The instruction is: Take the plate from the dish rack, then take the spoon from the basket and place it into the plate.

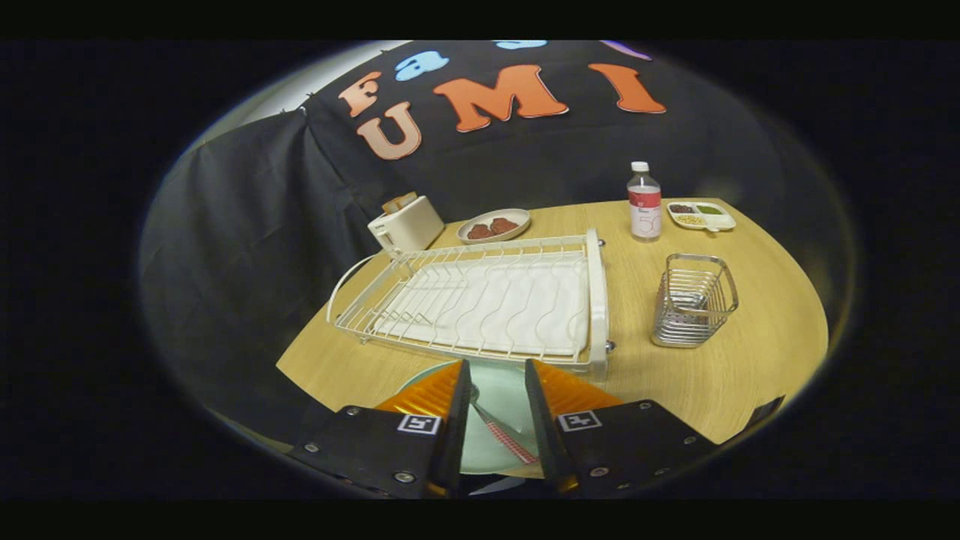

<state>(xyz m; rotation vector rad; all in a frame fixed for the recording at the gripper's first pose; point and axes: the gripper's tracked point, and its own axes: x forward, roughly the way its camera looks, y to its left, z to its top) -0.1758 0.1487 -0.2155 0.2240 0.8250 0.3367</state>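
Gripper (496,375) fingers sat spread, nothing pinched between them. Plate (501,397) lay flat on the table (750,375) directly under and between the fingers, just in front of the dish rack (487,300). Spoon (504,437) with a red-patterned handle rested on the plate, in the gap between the fingers; neither finger appeared to touch it, though the angle made that hard to confirm.

Rack held no dishes. Wire basket (691,300) to the right of the rack looked emptied of cutlery, though its far inside wall was hard to read.

My read: both steps looked done, plate out of rack, spoon out of basket and in plate. Only a retreat seemed to be left.

Background, well beyond the rack: toaster (405,223), a dish of food (493,225), a water bottle (644,202), a small divided tray (701,215). None in the way.
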